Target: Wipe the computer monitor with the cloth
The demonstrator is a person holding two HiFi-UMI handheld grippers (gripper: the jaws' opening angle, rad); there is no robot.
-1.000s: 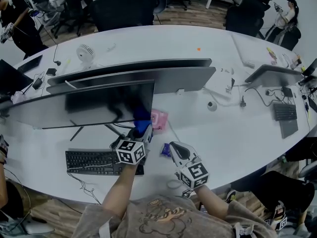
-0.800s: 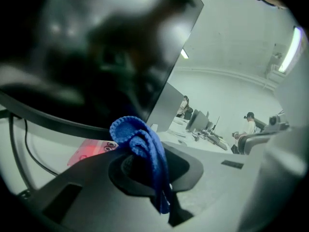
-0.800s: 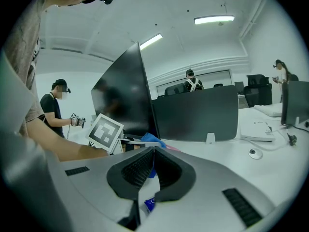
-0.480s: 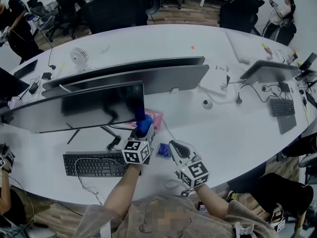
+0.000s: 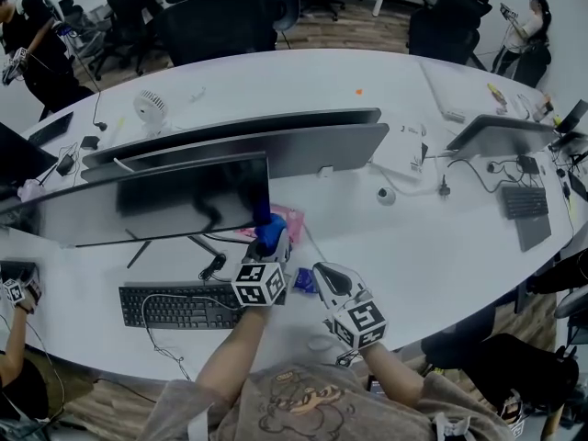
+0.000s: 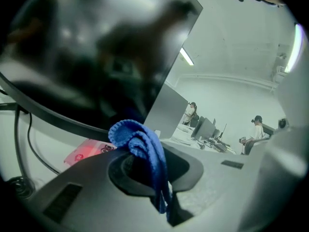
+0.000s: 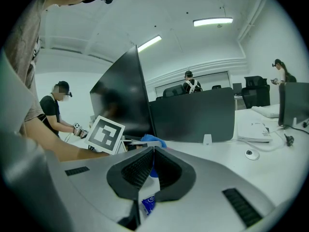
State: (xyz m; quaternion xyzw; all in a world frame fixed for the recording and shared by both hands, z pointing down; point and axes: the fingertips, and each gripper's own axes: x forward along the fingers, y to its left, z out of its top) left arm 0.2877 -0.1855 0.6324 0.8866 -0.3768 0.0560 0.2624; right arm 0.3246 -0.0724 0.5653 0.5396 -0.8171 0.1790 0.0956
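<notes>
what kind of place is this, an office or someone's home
Most likely an open-plan office: one long white shared desk carries several monitors and keyboards, rolling office chairs stand behind it, and other people are nearby.

On the counter, the near monitor stands with two more monitors behind it and a small fan behind those. A keyboard lies before the monitor. At the monitor's lower right corner is the cloth, pinched in the jaws of the left gripper. A packet lies just right of that corner. The right gripper, jaws together, is further right.
</notes>
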